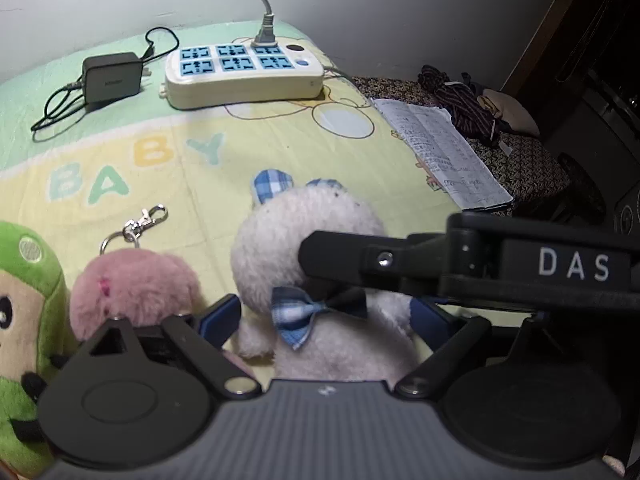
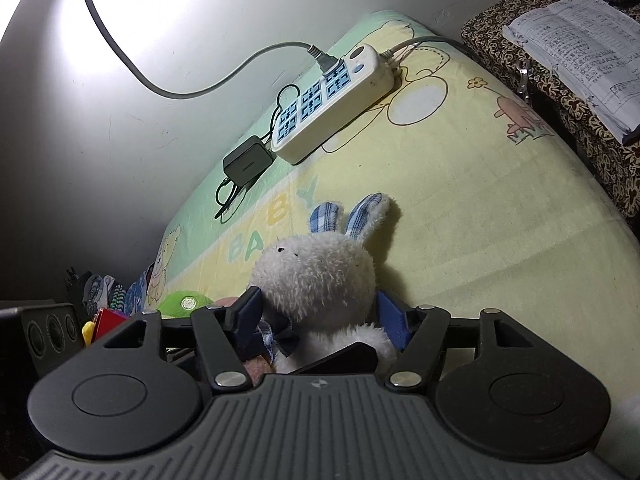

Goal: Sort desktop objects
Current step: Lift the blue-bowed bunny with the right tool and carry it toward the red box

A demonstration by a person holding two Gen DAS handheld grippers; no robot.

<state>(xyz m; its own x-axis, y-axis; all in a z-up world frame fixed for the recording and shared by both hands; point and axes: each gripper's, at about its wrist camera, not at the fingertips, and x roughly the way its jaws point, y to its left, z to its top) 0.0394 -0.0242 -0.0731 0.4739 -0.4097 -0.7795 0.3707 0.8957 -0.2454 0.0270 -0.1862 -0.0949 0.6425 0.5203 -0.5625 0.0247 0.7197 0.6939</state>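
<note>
A white plush rabbit (image 1: 304,236) with blue plaid ears and a bow tie sits upright on the yellow baby blanket (image 1: 280,152). My left gripper (image 1: 326,316) straddles its body, and its blue pads (image 1: 220,320) stand close beside the fur without squeezing it. My right gripper (image 2: 320,316) flanks the rabbit (image 2: 316,276) at the neck, jaws apart, pads (image 2: 394,320) just brushing the fur. One of its black fingers (image 1: 340,258) lies across the rabbit's head in the left wrist view. A pink plush keychain (image 1: 132,288) and a green plush toy (image 1: 24,300) lie to the left.
At the far edge by the wall lie a cream power strip (image 1: 244,72) with a grey cable and a black adapter (image 1: 112,76) with its cord. To the right an open notebook (image 1: 444,152) lies on a patterned cloth, next to dark clothes (image 1: 468,100).
</note>
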